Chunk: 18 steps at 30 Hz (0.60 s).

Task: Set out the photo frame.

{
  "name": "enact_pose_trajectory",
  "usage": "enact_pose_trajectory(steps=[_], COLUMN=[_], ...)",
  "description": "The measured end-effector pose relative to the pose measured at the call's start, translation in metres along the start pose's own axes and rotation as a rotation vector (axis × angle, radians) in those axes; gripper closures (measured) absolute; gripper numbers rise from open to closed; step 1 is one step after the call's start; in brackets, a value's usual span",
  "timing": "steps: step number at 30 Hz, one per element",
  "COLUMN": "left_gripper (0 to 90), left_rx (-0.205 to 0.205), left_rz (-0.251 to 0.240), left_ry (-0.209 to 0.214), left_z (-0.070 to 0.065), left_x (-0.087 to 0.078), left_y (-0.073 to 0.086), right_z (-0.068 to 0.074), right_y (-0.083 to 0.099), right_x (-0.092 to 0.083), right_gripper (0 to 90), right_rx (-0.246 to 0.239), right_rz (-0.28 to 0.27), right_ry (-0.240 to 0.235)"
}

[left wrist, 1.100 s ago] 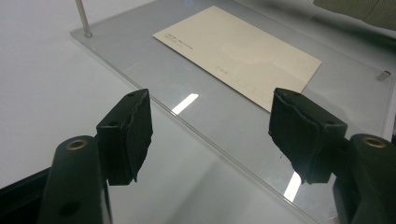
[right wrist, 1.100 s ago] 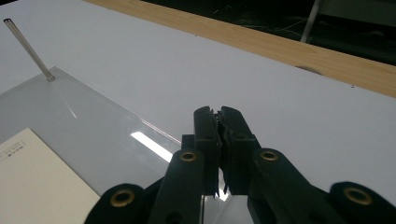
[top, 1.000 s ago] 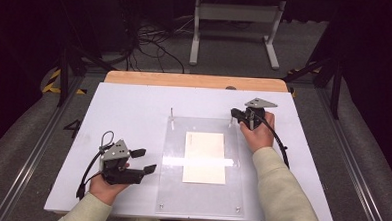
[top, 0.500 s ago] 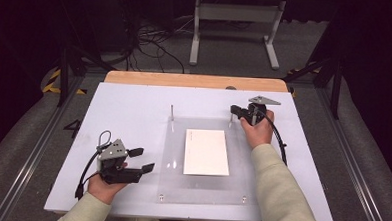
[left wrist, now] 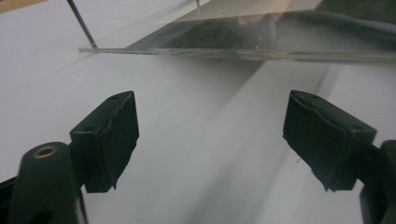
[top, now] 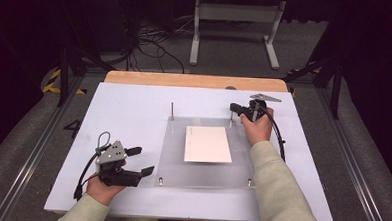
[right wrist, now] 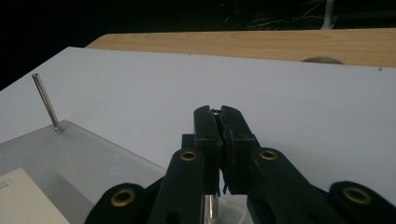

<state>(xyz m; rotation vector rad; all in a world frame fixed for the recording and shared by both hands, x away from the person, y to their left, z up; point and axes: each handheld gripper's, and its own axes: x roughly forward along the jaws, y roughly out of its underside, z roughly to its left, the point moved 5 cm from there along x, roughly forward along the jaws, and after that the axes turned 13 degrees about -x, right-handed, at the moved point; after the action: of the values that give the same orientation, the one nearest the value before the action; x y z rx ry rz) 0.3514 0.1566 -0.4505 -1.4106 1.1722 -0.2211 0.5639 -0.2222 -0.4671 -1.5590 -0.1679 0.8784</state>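
Your left gripper [top: 140,160], at the lower left of the high view, has just been opening its jaws; they are now standing wide apart with nothing between them, just beside the near left corner of the clear plate [top: 174,164]. Your right gripper [top: 234,108] is sitting clenched at the plate's far right corner, right above the metal pin [right wrist: 212,210] there; whether it is pinching the pin, I cannot tell. The plate has shifted slightly on the white board [top: 134,108] over the last second, so judging by this you are lining it up. The cream card [top: 207,144] is lying flat on the plate, centre frame. No containers are standing on the board.
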Motion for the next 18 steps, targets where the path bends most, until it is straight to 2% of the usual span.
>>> enact_pose_trajectory(steps=[4, 18], left_gripper=[15.5, 13.8], left_rx=[0.039, 0.071], left_rz=[-0.003, -0.043], left_ry=[0.002, 0.008], left_z=[-0.004, -0.014], left_x=[0.003, 0.010], left_y=[0.000, -0.003], right_z=[-0.001, -0.004], right_y=[0.000, 0.002], right_x=[0.001, 0.006], right_gripper=[85.8, 85.5], right_rx=[0.011, 0.055], right_rz=[0.001, -0.018], right_ry=[-0.006, -0.003])
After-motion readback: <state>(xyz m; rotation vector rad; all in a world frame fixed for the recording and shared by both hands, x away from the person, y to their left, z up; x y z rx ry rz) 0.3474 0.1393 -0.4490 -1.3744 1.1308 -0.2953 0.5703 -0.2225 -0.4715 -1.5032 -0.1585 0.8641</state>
